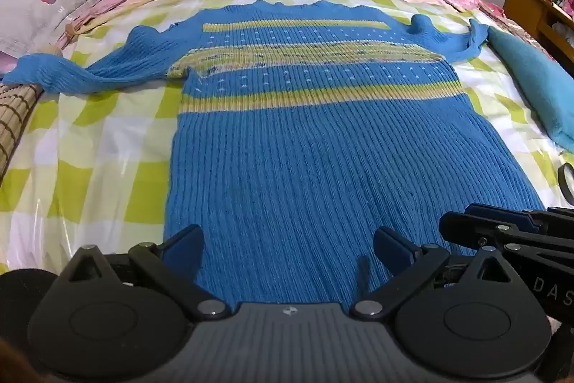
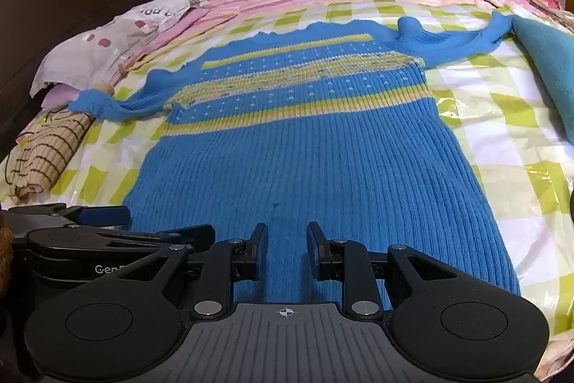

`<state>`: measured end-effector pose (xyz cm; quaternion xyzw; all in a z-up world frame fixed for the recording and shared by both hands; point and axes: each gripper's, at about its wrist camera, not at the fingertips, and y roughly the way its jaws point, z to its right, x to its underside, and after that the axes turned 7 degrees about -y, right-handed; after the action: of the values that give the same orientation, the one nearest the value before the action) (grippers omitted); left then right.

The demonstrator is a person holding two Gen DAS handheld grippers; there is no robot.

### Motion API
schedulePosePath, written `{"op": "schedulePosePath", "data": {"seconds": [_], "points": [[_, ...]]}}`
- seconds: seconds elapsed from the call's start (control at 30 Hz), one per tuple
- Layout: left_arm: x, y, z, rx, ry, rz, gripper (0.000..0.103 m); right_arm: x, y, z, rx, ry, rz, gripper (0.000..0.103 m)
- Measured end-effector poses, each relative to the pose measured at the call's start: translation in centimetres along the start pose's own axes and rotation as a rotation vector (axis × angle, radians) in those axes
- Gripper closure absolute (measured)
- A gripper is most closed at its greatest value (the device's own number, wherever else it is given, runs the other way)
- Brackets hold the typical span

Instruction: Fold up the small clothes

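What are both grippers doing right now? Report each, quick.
Left gripper: wide open, empty, over the sweater hem.
Right gripper: partly open, holding nothing, over the same hem.

left gripper point(image 1: 288, 244): jaws spread wide, tilted down | right gripper point(image 2: 287, 248): jaws narrowly apart, tilted down

The blue ribbed knit sweater with yellow stripes point(image 1: 315, 146) lies flat — open checked plastic sheet point(image 1: 100, 146) on its left. On its right, a teal folded cloth point(image 1: 531, 88) and a black tape roll point(image 1: 567, 182) crowd the edge; a tan striped garment point(image 2: 46, 153) blocks the left sleeve's end.
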<state>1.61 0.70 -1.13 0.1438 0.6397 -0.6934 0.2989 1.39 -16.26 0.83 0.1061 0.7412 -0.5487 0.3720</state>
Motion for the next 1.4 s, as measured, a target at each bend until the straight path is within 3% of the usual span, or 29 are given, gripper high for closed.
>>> {"op": "schedulePosePath", "data": {"seconds": [0.63,1.4], "points": [[-2.8,0.8,0.1,-0.012,-0.001,0.049,0.0,-2.8,1.1,-0.2,0.013,-0.028,0.016,0.079],[-5.6,3.0,1.4,-0.025,0.006,0.053,0.0,-5.5,2.8,1.3,0.056,-0.078,0.042,0.079]]}}
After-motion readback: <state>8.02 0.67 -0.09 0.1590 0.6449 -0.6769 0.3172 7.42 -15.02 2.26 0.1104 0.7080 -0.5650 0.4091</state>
